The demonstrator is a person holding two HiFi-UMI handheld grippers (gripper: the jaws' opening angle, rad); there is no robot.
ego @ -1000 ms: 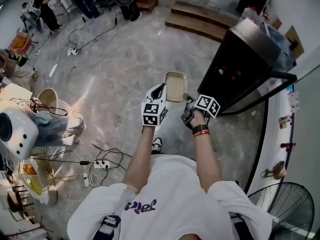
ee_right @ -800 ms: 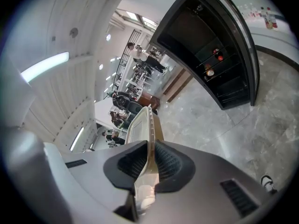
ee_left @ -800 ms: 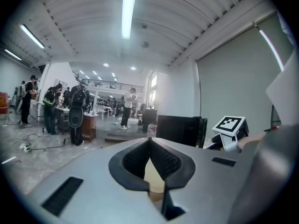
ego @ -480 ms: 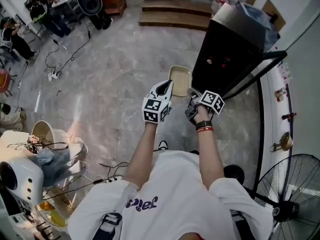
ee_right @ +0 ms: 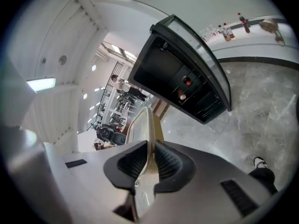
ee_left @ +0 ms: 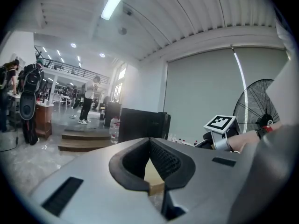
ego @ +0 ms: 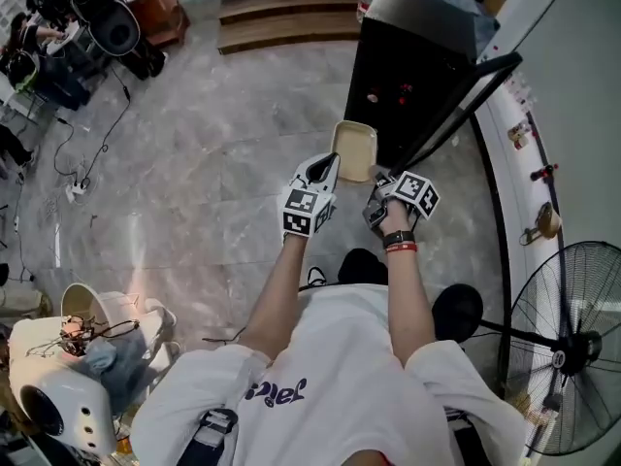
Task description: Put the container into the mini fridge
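A shallow beige container (ego: pixel 354 150) is held out at chest height, a gripper on each side. My left gripper (ego: pixel 326 171) is shut on its left edge; in the left gripper view a beige corner of the container (ee_left: pixel 155 181) sits pinched in the left gripper (ee_left: pixel 150 143). My right gripper (ego: pixel 375 194) is shut on the near right rim. The right gripper view shows the thin container rim (ee_right: pixel 141 125) clamped in the right gripper (ee_right: pixel 152 147). The black mini fridge (ego: pixel 408 81) stands just beyond, with its glass door (ego: pixel 477 90) swung open.
A standing fan (ego: pixel 571 349) is at the lower right. A white ledge (ego: pixel 532 139) with small bottles runs along the right wall. Wooden steps (ego: pixel 286 25) lie behind the fridge. A white machine (ego: pixel 49 406) and a bucket sit at the lower left.
The view has swung and moved toward the fridge, which now lies straight ahead of the container. Both grippers keep the same hold on the container.
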